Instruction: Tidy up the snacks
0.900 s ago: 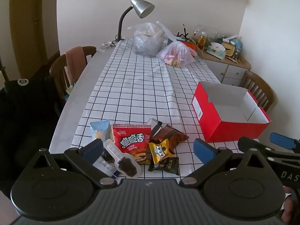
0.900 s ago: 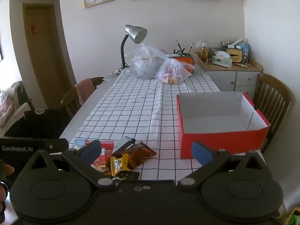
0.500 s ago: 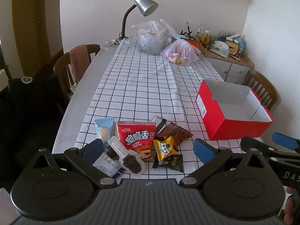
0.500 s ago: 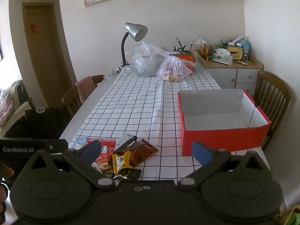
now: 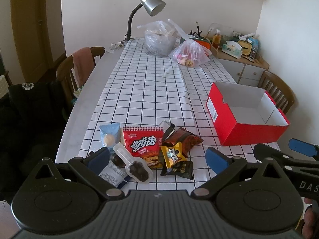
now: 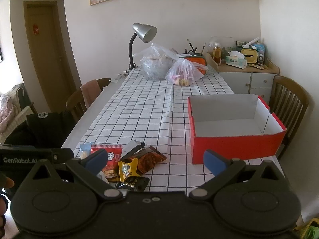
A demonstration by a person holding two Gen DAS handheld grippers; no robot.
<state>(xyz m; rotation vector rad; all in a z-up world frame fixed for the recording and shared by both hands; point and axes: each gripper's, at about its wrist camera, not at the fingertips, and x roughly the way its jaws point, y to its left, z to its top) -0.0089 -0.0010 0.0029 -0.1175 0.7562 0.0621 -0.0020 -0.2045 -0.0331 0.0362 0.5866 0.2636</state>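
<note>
A: Red cardboard box point(image 5: 247, 133), open at the top and white inside, stands beyond your left gripper point(image 5: 157, 157) and off past its right finger; from your right gripper point(image 6: 155, 160) it stands just beyond the right finger point(image 6: 214, 161).

B: And the fingers themselves?

A: Both pairs are spread wide with nothing between the pads. Your left fingers point(image 5: 98, 157) hang above the near edge of the surface point(image 5: 143, 91), which is covered by a white cloth with a black grid.

B: Where do the snacks lie?

A: In one loose heap just ahead of your left finger and toward the gap between the two. Nearest the left finger is a clear packet of dark pieces point(image 5: 133, 166), lying partly over a red packet with white lettering point(image 5: 144, 144). A pale blue packet point(image 5: 110, 134) lies to the outer side of it. Toward the right finger lie a yellow packet point(image 5: 173, 154), a dark brown packet point(image 5: 184, 139) behind it and a black packet point(image 5: 178, 168) in front.

B: Seen from the right gripper?

A: The same heap lies by its left finger point(image 6: 94, 160), well apart from the box.
</note>
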